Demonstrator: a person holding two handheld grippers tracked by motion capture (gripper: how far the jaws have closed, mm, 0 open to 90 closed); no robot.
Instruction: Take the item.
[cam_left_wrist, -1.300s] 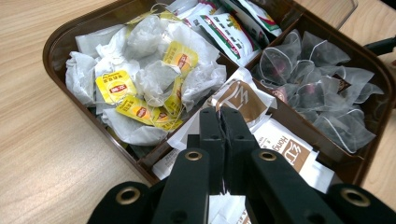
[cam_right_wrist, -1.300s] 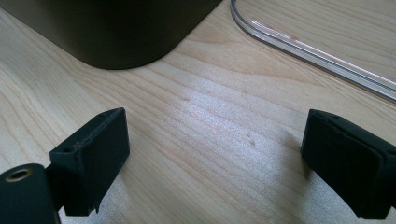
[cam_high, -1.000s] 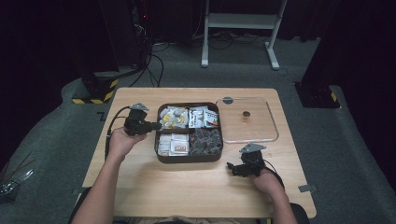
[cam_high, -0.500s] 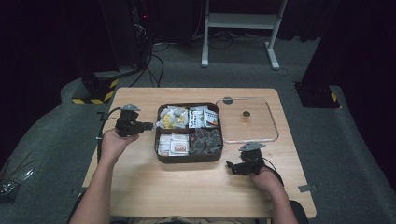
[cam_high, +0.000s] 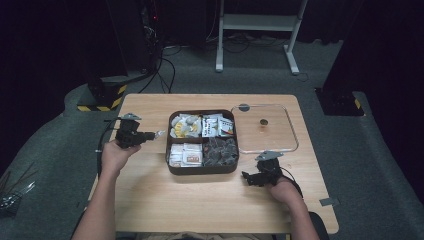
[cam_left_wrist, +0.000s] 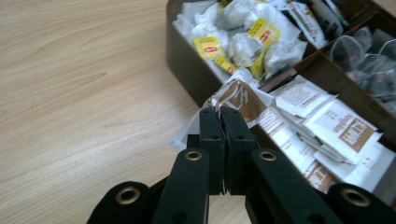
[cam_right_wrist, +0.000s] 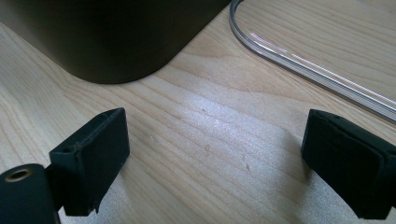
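Observation:
A dark brown box (cam_high: 200, 171) with four compartments sits mid-table, holding tea bags and sachets. My left gripper (cam_high: 150, 135) hovers just left of the box, shut on a white and brown sachet (cam_high: 159, 133). In the left gripper view the jaws (cam_left_wrist: 219, 114) pinch the sachet (cam_left_wrist: 238, 95) by its edge, just outside the box wall (cam_left_wrist: 187, 70). My right gripper (cam_high: 248, 177) rests on the table by the box's near right corner. Its jaws (cam_right_wrist: 215, 154) stand wide open over bare wood with nothing between them.
A clear lid (cam_high: 290, 125) with a small dark knob (cam_high: 263, 121) lies flat right of the box; its rim (cam_right_wrist: 317, 70) runs past my right gripper. Yellow-tagged tea bags (cam_left_wrist: 243, 37) and matching sachets (cam_left_wrist: 336, 130) fill the near compartments.
My left gripper has moved left, away from the box, with the sachet in its jaws. The right gripper has stayed put.

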